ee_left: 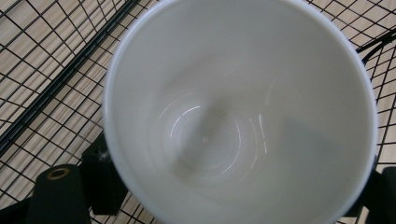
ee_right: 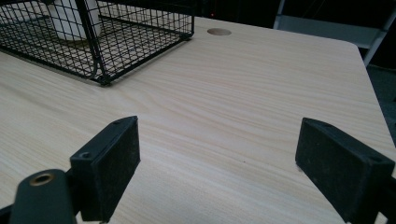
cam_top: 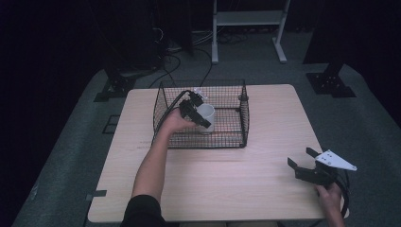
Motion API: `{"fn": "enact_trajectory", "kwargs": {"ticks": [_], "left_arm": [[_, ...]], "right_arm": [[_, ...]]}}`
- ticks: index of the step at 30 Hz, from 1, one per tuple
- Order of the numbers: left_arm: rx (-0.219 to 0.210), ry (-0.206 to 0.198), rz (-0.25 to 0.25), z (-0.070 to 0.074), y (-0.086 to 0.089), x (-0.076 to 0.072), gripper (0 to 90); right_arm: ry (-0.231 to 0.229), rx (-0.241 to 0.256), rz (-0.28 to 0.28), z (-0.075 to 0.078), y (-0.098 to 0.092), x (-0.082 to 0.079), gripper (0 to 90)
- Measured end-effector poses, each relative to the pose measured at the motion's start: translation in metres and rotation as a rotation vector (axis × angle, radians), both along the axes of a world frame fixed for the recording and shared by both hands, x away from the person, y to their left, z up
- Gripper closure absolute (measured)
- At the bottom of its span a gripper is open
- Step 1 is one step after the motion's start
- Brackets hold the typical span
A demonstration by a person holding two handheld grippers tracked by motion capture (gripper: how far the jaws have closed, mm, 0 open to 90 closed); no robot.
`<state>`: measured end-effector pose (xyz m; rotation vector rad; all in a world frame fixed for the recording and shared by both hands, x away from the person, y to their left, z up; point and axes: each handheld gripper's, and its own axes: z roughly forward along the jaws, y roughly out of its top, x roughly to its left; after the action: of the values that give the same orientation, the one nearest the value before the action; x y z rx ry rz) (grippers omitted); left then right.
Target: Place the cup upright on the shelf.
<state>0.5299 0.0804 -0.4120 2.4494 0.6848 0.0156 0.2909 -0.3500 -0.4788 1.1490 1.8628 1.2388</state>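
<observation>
A white mug (cam_top: 207, 118) stands upright inside a black wire basket (cam_top: 242, 124) at the back middle of the wooden table. My left gripper (cam_top: 200, 111) reaches into the basket from the left and is shut on the mug. In the left gripper view I look straight down into the empty mug (ee_left: 233, 107); the left gripper (ee_left: 238, 186) has one jaw against each side of the mug's outer wall. My right gripper (cam_top: 300, 158) hovers open over the table's front right corner, holding nothing. In the right gripper view the right gripper (ee_right: 219, 158) has its jaws spread wide over bare wood.
The basket (ee_right: 100, 42) with the mug (ee_right: 70, 18) lies far left of the right gripper. A round hole (ee_right: 219, 31) marks the tabletop behind it. The table's right edge (cam_top: 314, 137) is close to the right hand. A white metal frame (cam_top: 248, 19) and cables lie on the floor beyond.
</observation>
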Motion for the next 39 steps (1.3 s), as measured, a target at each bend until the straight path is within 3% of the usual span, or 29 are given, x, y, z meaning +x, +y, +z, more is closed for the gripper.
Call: {"fn": "enact_trajectory", "kwargs": {"ticks": [8, 21, 28, 32, 39], "left_arm": [[-0.032, -0.019, 0.015, 0.006, 0.005, -0.004, 8.4], [-0.051, -0.084, 0.026, 0.022, 0.004, -0.014, 7.4], [-0.06, -0.112, 0.04, 0.03, 0.014, -0.021, 7.3], [-0.095, -0.126, 0.058, 0.034, 0.023, -0.026, 7.3], [-0.09, -0.139, 0.062, 0.042, 0.028, -0.034, 6.1]], "right_arm": [[0.001, 0.0, 0.002, 0.0, 0.0, 0.0, 13.1], [0.0, -0.002, 0.007, 0.0, 0.001, 0.0, 13.1], [0.001, -0.002, 0.008, 0.0, 0.001, 0.0, 13.0], [0.001, -0.003, 0.008, 0.0, 0.001, 0.0, 13.1], [0.002, 0.0, 0.006, 0.0, 0.001, 0.0, 13.1]]}}
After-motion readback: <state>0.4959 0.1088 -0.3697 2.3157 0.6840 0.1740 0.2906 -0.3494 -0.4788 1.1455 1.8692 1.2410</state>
